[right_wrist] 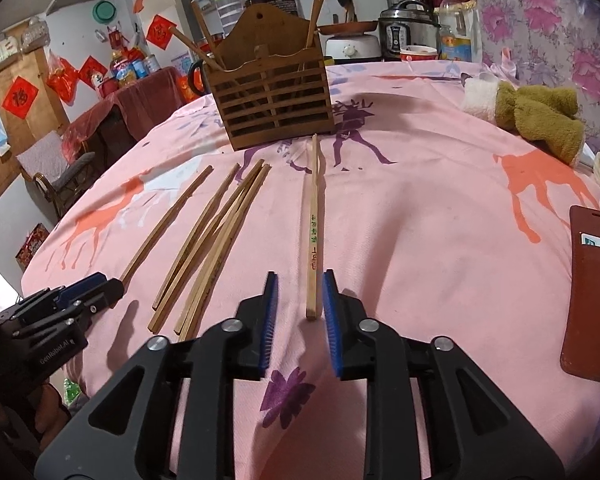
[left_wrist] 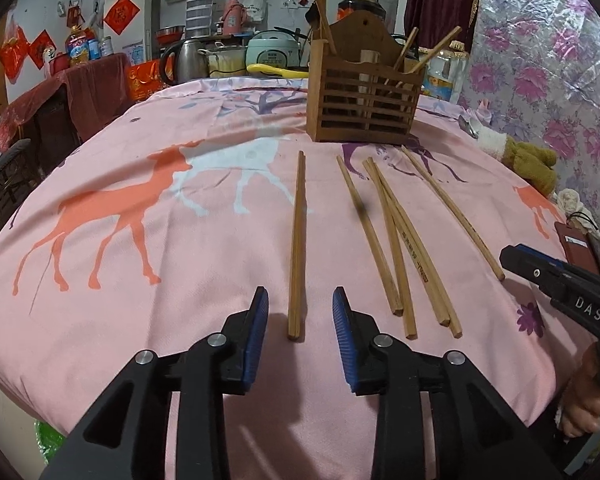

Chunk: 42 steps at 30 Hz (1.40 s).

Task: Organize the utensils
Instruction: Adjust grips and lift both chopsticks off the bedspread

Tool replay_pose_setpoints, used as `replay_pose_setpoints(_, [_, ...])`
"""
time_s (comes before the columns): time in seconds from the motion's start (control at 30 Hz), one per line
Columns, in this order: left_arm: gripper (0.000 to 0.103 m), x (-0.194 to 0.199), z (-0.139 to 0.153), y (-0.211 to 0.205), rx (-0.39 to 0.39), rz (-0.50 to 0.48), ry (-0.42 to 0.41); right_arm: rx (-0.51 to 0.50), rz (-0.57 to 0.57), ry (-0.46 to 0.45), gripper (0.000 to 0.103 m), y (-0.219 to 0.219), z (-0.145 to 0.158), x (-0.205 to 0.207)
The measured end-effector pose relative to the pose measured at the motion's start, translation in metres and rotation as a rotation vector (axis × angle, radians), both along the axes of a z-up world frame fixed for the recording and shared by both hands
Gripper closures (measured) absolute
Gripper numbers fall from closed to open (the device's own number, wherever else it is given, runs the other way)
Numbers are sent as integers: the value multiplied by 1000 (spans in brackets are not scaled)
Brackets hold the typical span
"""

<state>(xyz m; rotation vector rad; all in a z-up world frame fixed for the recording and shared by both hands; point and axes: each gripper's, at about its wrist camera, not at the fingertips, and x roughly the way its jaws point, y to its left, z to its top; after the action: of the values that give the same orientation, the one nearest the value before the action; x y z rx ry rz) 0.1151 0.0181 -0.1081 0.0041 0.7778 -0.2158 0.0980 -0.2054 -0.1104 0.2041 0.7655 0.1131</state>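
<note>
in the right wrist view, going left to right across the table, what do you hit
left gripper → leftmost chopstick → bundle of chopsticks → printed chopstick between the open right gripper pads → brown plush toy → red wallet

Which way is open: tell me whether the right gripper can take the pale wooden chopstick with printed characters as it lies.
Probably yes. The right gripper stands open astride the near end of the pale printed chopstick, pads not pressing it. That chopstick lies alone on the pink cloth, apart from the brown chopsticks.
</note>
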Motion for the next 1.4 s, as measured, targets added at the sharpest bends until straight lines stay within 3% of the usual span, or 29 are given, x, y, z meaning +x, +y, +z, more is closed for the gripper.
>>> replay_pose_setpoints(0.07, [70,1,-3,-1,5,-8,7,1,0,-1,74,-1,0,-1])
replay_pose_setpoints(0.13, [78,2,-7,-1,17,-6,11,3,0,-6,74,-2,1,-1])
replay_pose_setpoints(0.2, [96,2,-7,1,18,-3,9,2,4,-9,74,-1,1,-2])
replay_pose_setpoints(0.67, [97,-1,-2,5,2,10,7,-25,9,-19,78,1,1,-2])
replay_pose_setpoints(0.77, [97,0,-4,6,0,11,12,-30,-14,-24,89,1,3,4])
replay_pose_setpoints(0.97, [97,2,-6,6,-1,9,21,-25,-12,71,93,2,-16,20])
replay_pose_setpoints(1.4, [97,1,-7,4,9,8,19,-94,0,31,97,7,-16,7])
